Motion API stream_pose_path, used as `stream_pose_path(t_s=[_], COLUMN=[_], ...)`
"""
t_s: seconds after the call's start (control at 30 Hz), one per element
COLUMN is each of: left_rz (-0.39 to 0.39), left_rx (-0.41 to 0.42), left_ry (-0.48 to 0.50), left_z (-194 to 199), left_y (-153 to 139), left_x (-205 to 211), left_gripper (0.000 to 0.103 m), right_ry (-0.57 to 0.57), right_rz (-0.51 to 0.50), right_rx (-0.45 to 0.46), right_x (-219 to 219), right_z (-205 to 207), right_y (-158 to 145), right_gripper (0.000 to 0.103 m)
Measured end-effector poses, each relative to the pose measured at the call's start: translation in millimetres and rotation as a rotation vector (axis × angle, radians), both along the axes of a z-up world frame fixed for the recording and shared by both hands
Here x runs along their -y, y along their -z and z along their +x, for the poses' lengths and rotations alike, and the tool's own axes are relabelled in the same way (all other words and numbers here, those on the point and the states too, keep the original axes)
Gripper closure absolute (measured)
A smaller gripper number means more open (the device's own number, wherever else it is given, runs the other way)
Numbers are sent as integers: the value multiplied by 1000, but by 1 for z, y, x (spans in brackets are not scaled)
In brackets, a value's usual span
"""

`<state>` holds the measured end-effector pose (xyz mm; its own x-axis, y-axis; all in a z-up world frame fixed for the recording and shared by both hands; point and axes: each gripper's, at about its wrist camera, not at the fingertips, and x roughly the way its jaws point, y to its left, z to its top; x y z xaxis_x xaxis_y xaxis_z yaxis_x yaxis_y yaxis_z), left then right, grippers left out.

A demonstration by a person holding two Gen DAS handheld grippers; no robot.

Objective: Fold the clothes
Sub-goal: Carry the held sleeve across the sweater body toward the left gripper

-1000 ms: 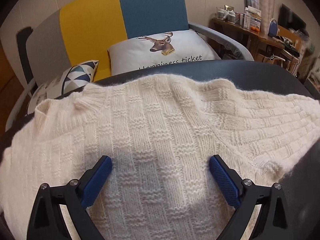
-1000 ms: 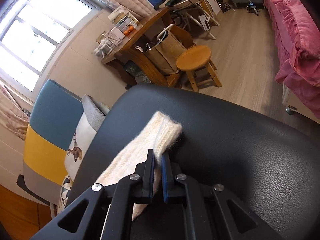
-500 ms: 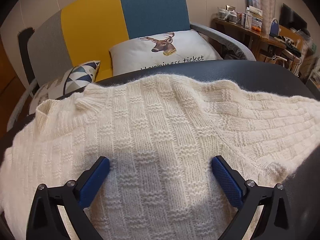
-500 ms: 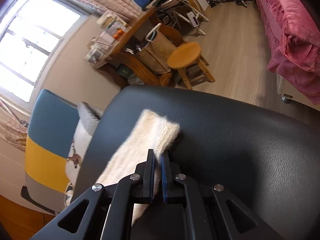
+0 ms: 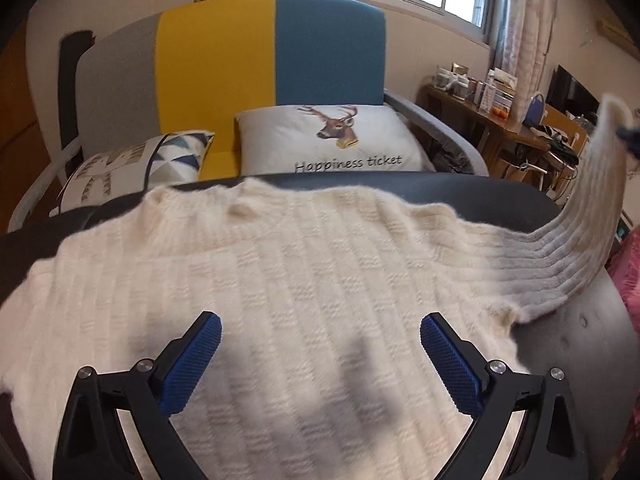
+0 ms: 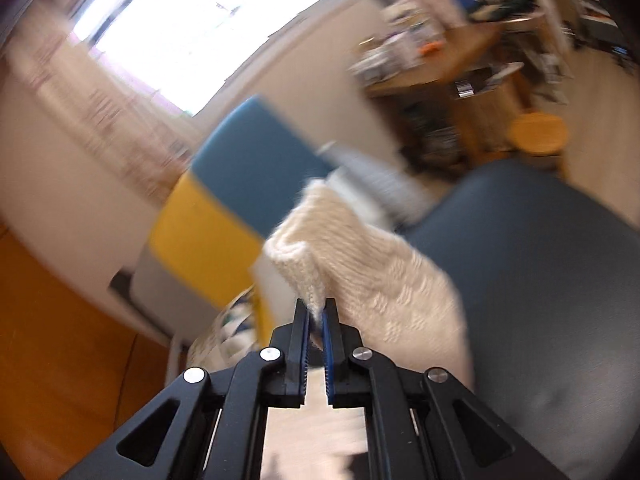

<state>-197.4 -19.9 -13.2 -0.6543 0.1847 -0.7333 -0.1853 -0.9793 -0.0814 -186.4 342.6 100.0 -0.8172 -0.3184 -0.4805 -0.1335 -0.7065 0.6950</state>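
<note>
A dark leather table [image 5: 472, 196] fills the lower half of the left wrist view, and behind it at 12 o'clock stands a sofa [image 5: 272, 52] with grey, yellow and blue back panels. On its seat lie a white deer cushion [image 5: 332, 140] and, at 10 o'clock, a triangle-patterned cushion [image 5: 136, 164].

The cream knit sweater [image 5: 280, 280] is spread flat across the table, covering most of it. Its sleeve [image 5: 592, 208] rises off the table at 3 o'clock, lifted into the air.

The left gripper [image 5: 320, 344] hangs over the sweater's body at 6 o'clock, its blue pads spread wide and holding nothing.

In the blurred right wrist view, the right gripper [image 6: 316, 320] is clenched on the sleeve cuff [image 6: 304, 264], the knit pinched between its pads.
</note>
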Motion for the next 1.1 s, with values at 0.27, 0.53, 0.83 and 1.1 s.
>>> stream_pose_path(t_s=[0.27, 0.53, 0.83, 1.1], left_rz=[132, 149, 192, 211], left_rx=[70, 88, 116, 124], left_ry=[-132, -172, -152, -128], left_z=[17, 20, 13, 3], left_y=[22, 27, 28, 15], left_x=[78, 102, 93, 64], left_gripper=[2, 2, 2, 2], right_ry=[-272, -454, -420, -349], right_rz=[-14, 23, 175, 326], right_rx=[82, 229, 116, 145], right_x=[159, 245, 221, 206], right_z=[-40, -53, 14, 44], right_y=[54, 142, 143, 171], right_gripper=[98, 95, 79, 93])
